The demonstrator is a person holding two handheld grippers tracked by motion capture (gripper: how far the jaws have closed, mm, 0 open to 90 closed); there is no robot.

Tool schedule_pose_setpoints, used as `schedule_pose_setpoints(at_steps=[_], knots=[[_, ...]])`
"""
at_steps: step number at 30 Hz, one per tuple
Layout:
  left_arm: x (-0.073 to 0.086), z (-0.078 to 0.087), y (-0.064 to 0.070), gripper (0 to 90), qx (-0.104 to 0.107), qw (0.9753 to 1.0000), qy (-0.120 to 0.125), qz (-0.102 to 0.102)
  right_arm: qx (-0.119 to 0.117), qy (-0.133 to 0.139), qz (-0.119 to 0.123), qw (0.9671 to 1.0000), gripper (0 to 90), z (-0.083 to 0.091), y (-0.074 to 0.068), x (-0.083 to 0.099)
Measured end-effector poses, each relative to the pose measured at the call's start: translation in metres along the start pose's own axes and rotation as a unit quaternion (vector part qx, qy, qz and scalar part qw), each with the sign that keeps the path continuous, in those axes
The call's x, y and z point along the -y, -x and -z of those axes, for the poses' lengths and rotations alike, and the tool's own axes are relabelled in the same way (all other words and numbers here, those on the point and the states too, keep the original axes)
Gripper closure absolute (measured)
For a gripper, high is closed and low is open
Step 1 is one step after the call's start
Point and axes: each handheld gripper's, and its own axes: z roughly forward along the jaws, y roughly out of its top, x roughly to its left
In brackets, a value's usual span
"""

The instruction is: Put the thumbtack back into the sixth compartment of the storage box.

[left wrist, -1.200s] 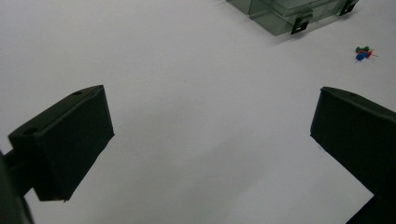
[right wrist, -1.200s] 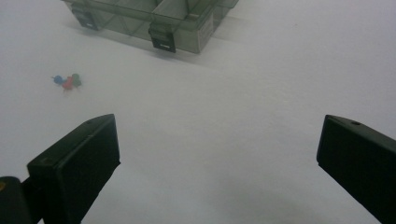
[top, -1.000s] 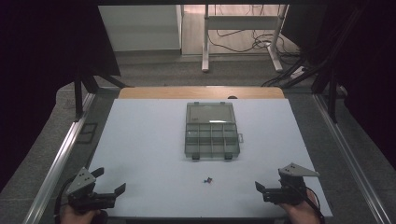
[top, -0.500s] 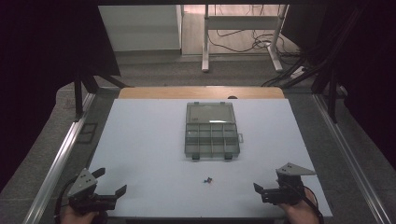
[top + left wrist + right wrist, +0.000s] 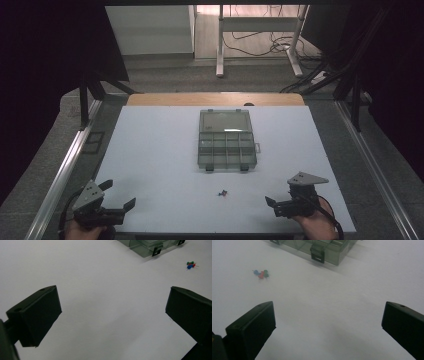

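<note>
now | left tongs (image 5: pixel 120 195) spread, right tongs (image 5: pixel 272 206) spread | near table (image 5: pixel 150 150) front edge | pushpins (image 5: pixel 222 193) between

Dim overall; room edges nearly black, brighter floor strip at top. White table (image 5: pixel 150 150) evenly lit, soft shadows. Gripper views slightly soft, pins (image 5: pixel 261 274) blurry.

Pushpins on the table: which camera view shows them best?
The right gripper view: the pushpins show as separate blue, red and green heads. The left gripper view has them smaller, near its edge. In the high view they are a tiny dark speck.
</note>
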Motion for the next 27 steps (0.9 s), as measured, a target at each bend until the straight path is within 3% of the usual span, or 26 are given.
schedule_pose_setpoints(at_steps=[10,22,27], knots=[[0.0,0.0,0.0,0.6,0.0,1.0,0.0,-0.002,-0.008,-0.013,0.024,0.9996,0.0,-0.011,-0.008,-0.015],[0.0,0.0,0.001,0.6,0.0,1.0,0.001,-0.004,-0.032,-0.039,0.034,0.9982,0.0,-0.028,-0.019,-0.033],[0.0,0.0,0.001,0.6,0.0,1.0,0.001,-0.003,-0.029,-0.041,0.041,0.9979,0.0,-0.037,-0.025,-0.042]])
